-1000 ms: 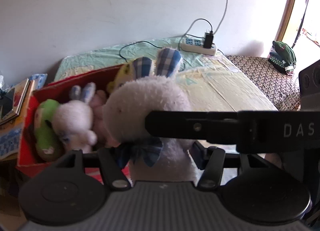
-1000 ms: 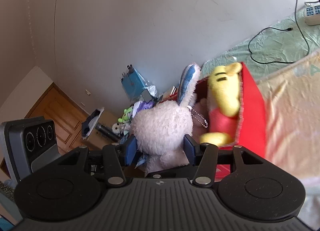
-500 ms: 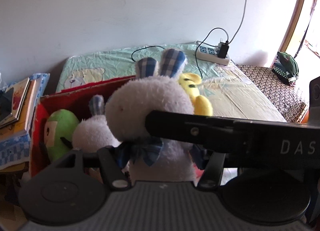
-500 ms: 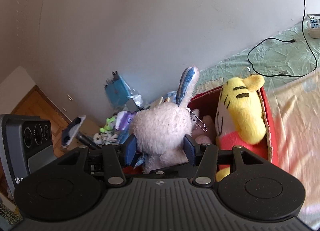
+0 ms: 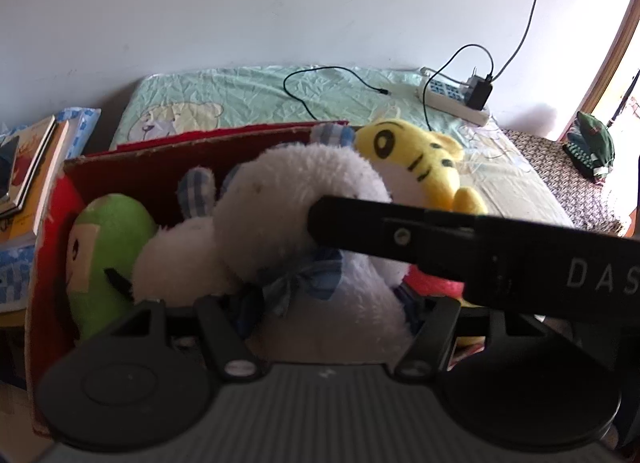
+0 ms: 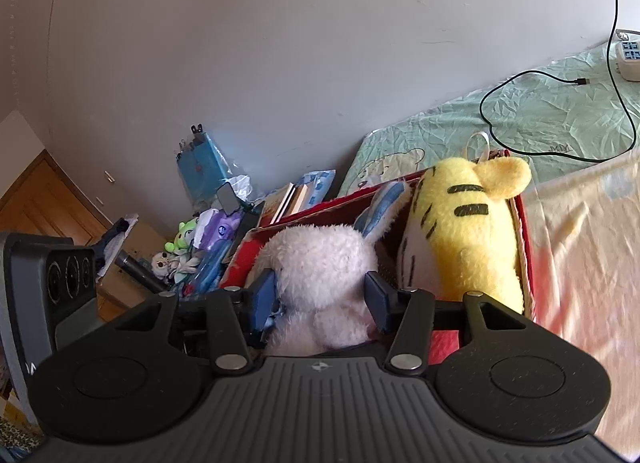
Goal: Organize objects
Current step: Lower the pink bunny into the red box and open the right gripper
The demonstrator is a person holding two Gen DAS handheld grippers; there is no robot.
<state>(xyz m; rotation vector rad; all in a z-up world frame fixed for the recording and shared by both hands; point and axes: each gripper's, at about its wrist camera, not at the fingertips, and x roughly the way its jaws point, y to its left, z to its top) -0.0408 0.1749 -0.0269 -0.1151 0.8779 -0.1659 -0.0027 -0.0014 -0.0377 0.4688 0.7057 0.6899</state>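
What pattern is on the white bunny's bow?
Blue and white plaid on the white bunny's bow, clearest in the left wrist view.

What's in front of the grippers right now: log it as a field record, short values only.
container: red cardboard box on the bed
held item: white fluffy plush rabbit with blue checked ears, lowered into the box
left gripper: jaws shut on the rabbit's body
right gripper: jaws shut on the rabbit
box contents: yellow striped plush tiger, green plush toy, smaller white plush
bed surface: white power strip, black cable
beside box: stacked books
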